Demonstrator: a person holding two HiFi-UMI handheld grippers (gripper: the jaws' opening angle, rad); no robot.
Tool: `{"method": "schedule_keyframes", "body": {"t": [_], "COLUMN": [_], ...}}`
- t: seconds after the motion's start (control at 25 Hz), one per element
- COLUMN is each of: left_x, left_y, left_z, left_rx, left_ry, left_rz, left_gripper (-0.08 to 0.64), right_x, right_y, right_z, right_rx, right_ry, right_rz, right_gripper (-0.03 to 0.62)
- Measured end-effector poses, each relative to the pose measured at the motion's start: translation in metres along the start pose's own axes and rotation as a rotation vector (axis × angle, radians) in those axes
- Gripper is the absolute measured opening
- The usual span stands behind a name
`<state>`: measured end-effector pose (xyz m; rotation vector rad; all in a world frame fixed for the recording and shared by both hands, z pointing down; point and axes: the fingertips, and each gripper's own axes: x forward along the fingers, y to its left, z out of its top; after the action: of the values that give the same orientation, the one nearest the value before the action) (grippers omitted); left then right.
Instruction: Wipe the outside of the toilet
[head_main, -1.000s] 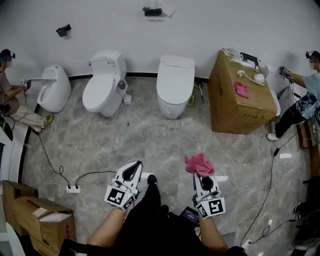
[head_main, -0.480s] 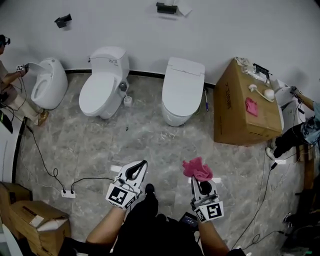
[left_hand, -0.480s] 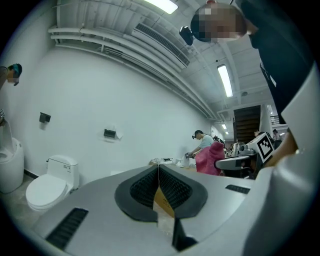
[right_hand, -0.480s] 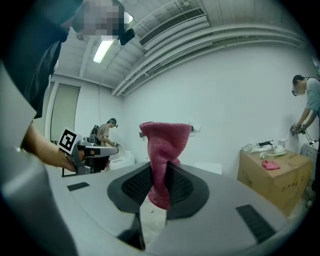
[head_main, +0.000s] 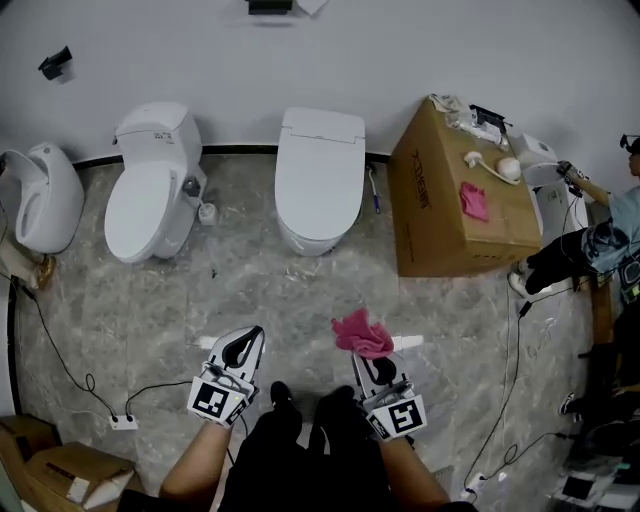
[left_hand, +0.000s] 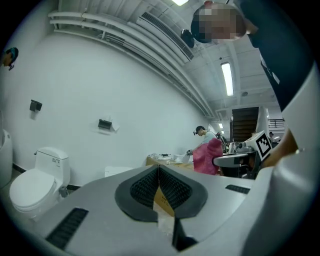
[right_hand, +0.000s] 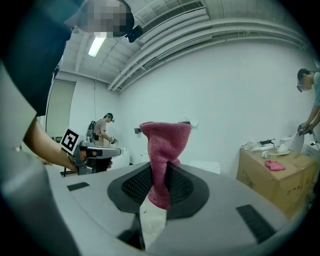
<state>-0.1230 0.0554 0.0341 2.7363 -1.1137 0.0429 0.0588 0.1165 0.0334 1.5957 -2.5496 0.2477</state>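
We look steeply down on a grey marble floor, with fixtures lined up along a white wall. At ten o'clock stands a white toilet with a tank, its lid down. Nearer us, at seven o'clock, our left claw hovers above the floor. Its two jaws are pressed together with nothing between them.

At twelve o'clock stands the white tankless toilet, lid closed, well apart from both claws. At five o'clock our right claw is clamped on a pink knitted cloth. The cloth's lower end is pinched between the jaws and its bunched upper part stands up above them.

At two o'clock sits a large brown cardboard box, near the tankless toilet. A second pink cloth lies on its top. At three o'clock a person in a light blue top is at the far right edge, beyond the box.
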Motion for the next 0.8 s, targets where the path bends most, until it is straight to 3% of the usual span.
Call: {"method": "schedule_keyframes", "body": {"t": [0.28,0.6,0.8], "left_x": [0.061,0.134,0.167], "left_y": [0.018,0.021,0.036], "left_z": [-0.022,-0.057,-0.089], "left_rx": [0.017,0.017,0.014], "left_ry": [0.013,0.035,0.065], "left_rz": [0.067,0.16,0.203], "left_gripper": [0.017,0.017,0.017], "right_x": [0.045,0.106,0.147], "right_y": [-0.057,-0.133,-0.156], "right_z": [-0.031,-0.081,-0.104], "right_rx": [0.014,-0.014,0.0], "right_ry": [0.008,0.07,0.037], "right_rz": [0.072,0.231,0.284], "right_gripper": [0.086,0.086,0.086]}}
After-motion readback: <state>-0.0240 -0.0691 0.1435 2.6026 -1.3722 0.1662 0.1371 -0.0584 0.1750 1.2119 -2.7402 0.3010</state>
